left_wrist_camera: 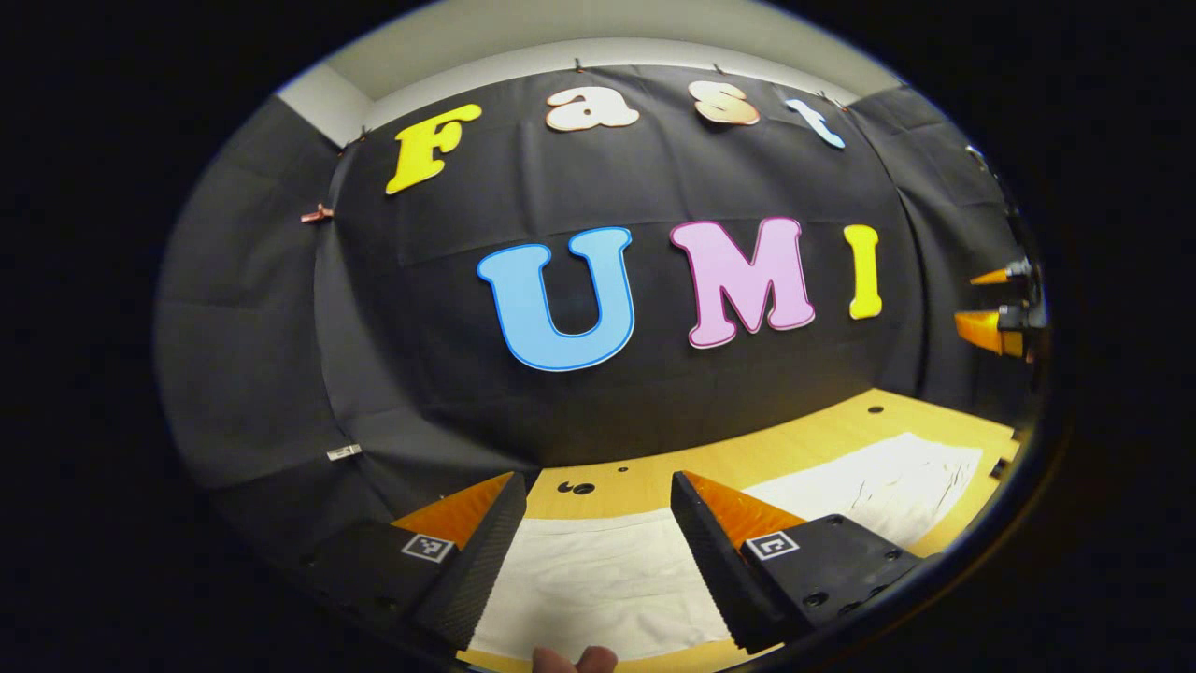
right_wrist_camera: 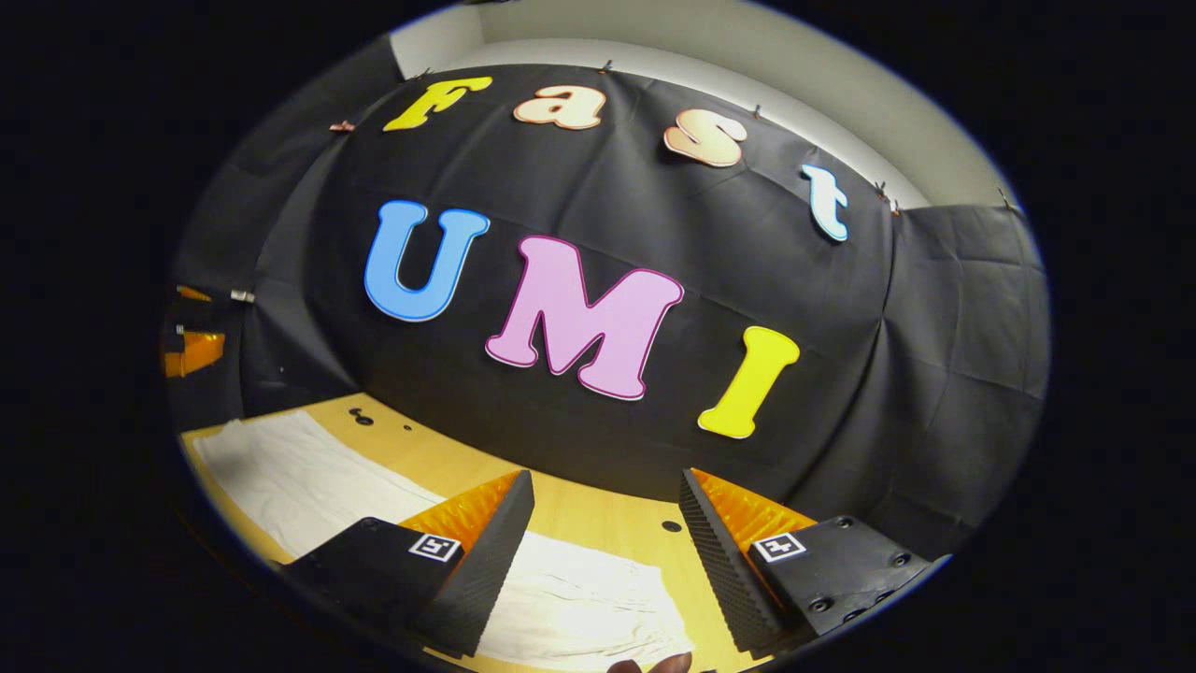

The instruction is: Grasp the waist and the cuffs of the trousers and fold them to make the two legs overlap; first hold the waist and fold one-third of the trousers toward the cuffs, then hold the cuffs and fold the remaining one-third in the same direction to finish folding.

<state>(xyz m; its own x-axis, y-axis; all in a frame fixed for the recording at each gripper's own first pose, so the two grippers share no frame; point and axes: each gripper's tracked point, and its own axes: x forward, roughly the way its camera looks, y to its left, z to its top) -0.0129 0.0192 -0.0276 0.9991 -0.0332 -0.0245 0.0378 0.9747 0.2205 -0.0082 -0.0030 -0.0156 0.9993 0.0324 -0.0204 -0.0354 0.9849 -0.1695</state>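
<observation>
White trousers [left_wrist_camera: 598, 579] — both grippers agape, empty.

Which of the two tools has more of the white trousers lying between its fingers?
The left tool: the white trousers span the whole gap between its open fingers. Between the right tool's open fingers, cloth covers only part; bare wooden table shows beyond.

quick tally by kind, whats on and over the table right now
trousers: 1, white, lying flat on the wooden table
grippers: 2, the left gripper and the right gripper, both open above the trousers
total: 3
</observation>
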